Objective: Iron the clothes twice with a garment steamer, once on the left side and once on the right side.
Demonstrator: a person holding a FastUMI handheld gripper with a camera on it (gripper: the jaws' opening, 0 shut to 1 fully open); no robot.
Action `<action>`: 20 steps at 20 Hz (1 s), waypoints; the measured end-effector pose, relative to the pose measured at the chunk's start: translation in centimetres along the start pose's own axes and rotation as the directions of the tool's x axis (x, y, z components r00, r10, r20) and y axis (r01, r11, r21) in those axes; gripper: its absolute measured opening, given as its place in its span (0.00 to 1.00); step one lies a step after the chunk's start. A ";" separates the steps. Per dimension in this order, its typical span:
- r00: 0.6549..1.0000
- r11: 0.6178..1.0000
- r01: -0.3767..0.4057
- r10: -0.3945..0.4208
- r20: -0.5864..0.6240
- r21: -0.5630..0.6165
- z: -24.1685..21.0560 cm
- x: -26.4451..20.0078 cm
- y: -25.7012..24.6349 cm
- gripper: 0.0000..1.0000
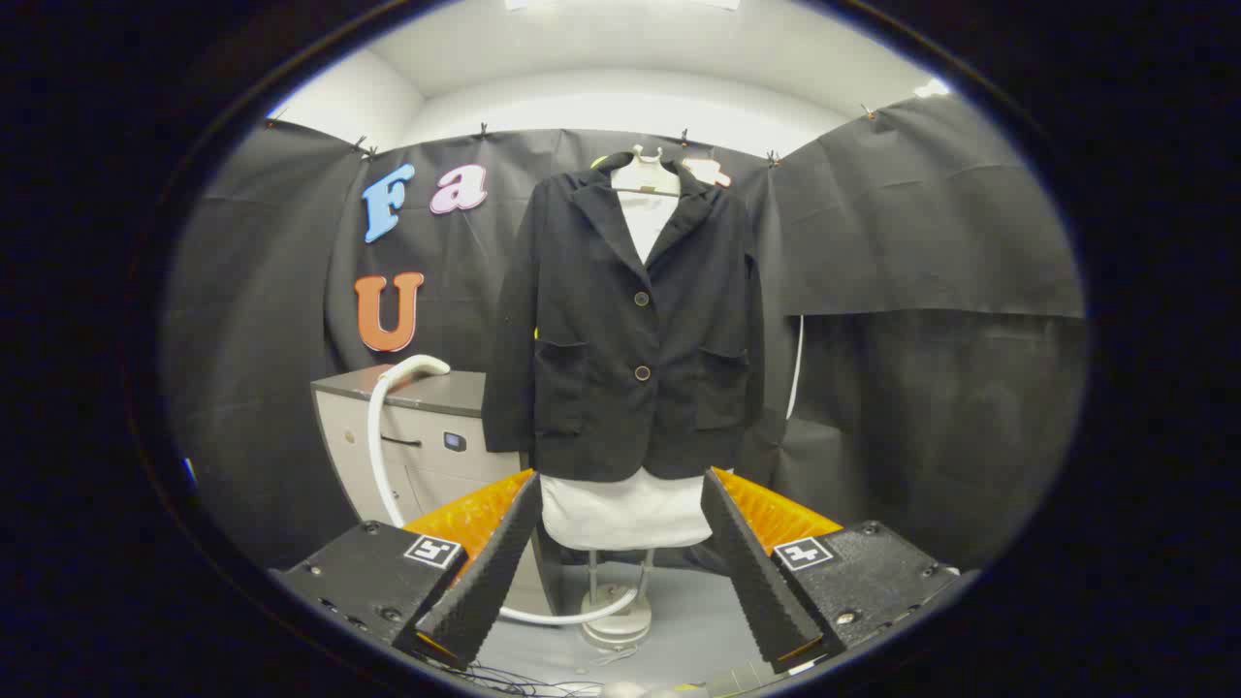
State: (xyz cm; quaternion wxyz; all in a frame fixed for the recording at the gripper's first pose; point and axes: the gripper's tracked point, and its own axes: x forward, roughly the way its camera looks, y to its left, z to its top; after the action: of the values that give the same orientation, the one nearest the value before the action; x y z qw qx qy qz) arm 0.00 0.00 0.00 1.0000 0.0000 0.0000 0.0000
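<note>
A black jacket (630,320) hangs buttoned on a white mannequin torso (625,509) on a metal stand (616,620), straight ahead and beyond the fingers. A white steamer hose (380,436) curves up from the floor and over the top of a grey cabinet left of the jacket; the steamer head itself is hidden from me. My gripper (620,504) stands open, holding nothing, with the torso's white lower edge showing in the gap between the fingers.
A grey cabinet (427,446) with a dark top stands left of the jacket. Black cloth walls close in the booth behind and to the right. The hose loops across the pale floor (679,630) around the stand's round base.
</note>
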 end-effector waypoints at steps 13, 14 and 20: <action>1.000 1.000 0.002 -0.002 -0.007 0.004 -0.1 -0.1 1.0 1.00; 1.000 1.000 0.001 -0.001 -0.007 0.003 -0.1 -0.2 1.0 1.00; 1.000 1.000 -0.003 0.003 -0.015 0.003 -0.1 -0.1 1.2 1.00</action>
State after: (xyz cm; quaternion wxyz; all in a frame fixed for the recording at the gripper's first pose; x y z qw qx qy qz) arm -0.09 1.21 -0.15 1.0000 0.0015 0.0074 0.0014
